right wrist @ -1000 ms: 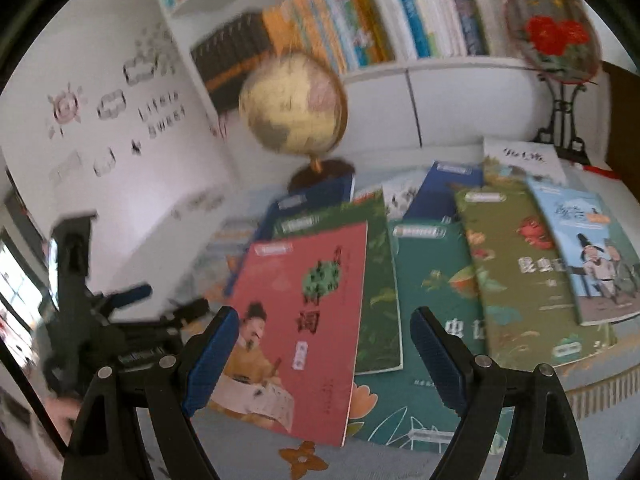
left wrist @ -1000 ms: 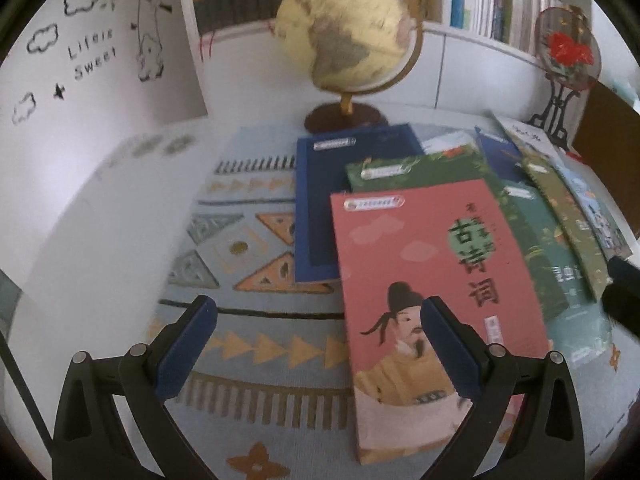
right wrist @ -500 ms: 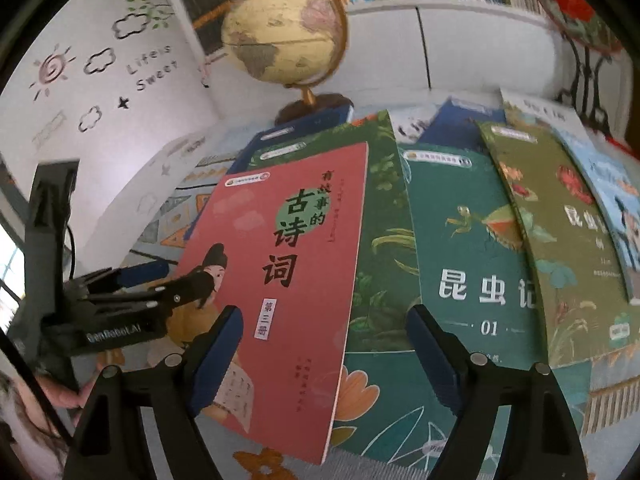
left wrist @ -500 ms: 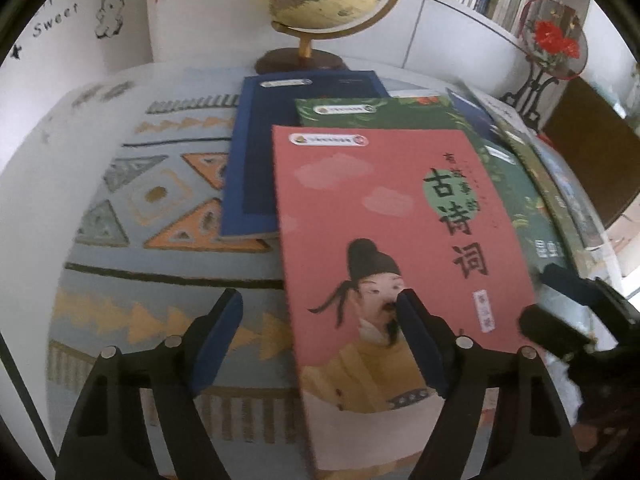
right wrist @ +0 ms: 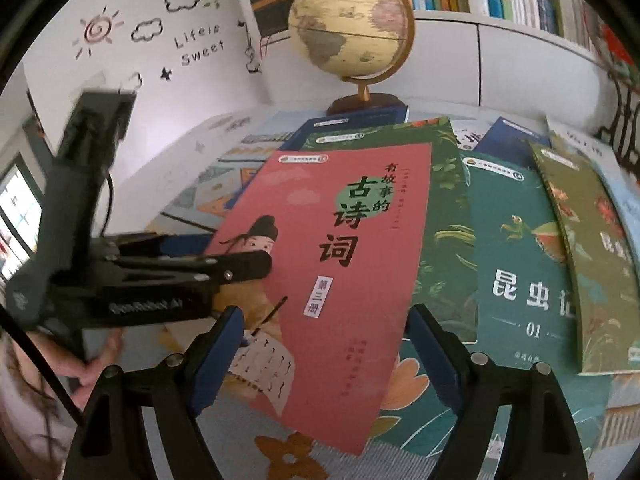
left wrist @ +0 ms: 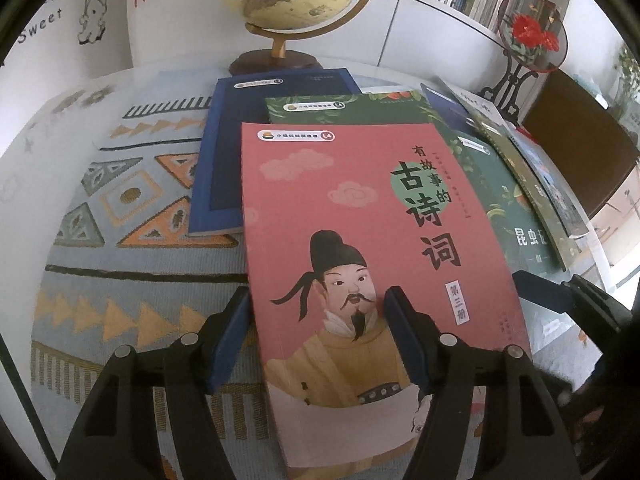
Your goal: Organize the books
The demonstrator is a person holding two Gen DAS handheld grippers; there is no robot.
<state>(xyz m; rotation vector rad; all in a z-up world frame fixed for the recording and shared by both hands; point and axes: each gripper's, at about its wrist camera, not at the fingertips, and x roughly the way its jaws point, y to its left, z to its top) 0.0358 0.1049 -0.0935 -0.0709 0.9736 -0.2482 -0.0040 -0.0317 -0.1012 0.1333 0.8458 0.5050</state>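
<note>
Closing left gripper (left wrist: 316, 328) fingers astride the pink book (left wrist: 360, 240) near left edge, not yet gripping, right gripper (right wrist: 324, 344) fingers apart and narrowing, pink book's near right corner between them, green book (right wrist: 444, 216) beneath.

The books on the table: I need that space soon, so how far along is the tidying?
Barely begun. Nothing looks stacked yet: the blue book, green books and others lie fanned over the patterned cloth. In hand: the left gripper and right gripper are both closing around the red book's near edge, not yet gripping. Left: every book.
</note>
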